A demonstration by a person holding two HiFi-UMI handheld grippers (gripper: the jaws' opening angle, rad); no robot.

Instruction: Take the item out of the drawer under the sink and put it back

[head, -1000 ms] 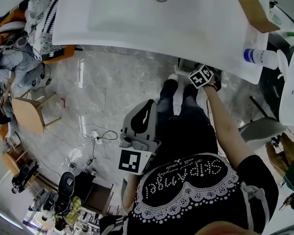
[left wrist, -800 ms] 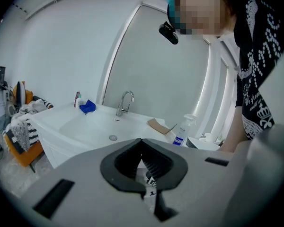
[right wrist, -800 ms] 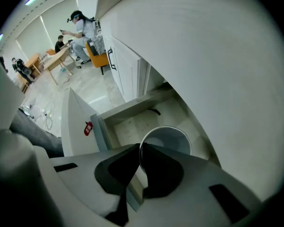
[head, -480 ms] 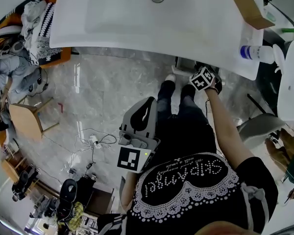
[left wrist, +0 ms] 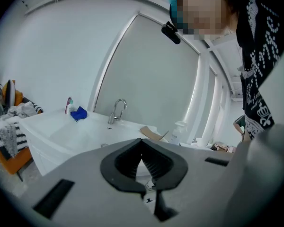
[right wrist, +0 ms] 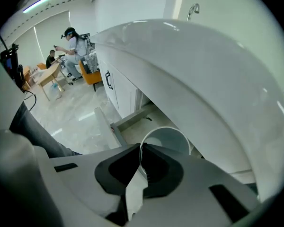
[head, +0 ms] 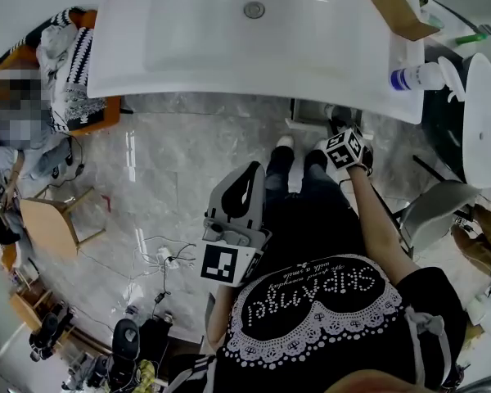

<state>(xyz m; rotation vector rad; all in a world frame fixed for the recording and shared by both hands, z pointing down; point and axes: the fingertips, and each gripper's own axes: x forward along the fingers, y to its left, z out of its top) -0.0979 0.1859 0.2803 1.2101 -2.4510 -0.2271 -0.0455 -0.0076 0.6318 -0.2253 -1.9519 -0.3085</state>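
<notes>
In the right gripper view a white round cup (right wrist: 164, 137) hangs over the open drawer (right wrist: 125, 123) under the sink. My right gripper (right wrist: 142, 148) is shut on the cup's near rim; its jaws have just been closing, with the rim between them. From the head view only its marker cube (head: 345, 149) shows, just off the front edge of the sink (head: 229, 64). My left gripper (left wrist: 142, 143) is held by the person's lap (head: 244, 188), pointing toward the sink. Its jaws are shut with nothing between them.
A faucet (left wrist: 117, 110), a blue object (left wrist: 79, 113), a white pump bottle (head: 417, 76) and a piece of cardboard (head: 389, 6) sit on the sink top. White cabinet doors (right wrist: 114, 82) flank the drawer. The person's legs (head: 299, 195) stand before it.
The right gripper's marker cube has come away from the sink's front edge toward the person. The left gripper has hardly shifted.
</notes>
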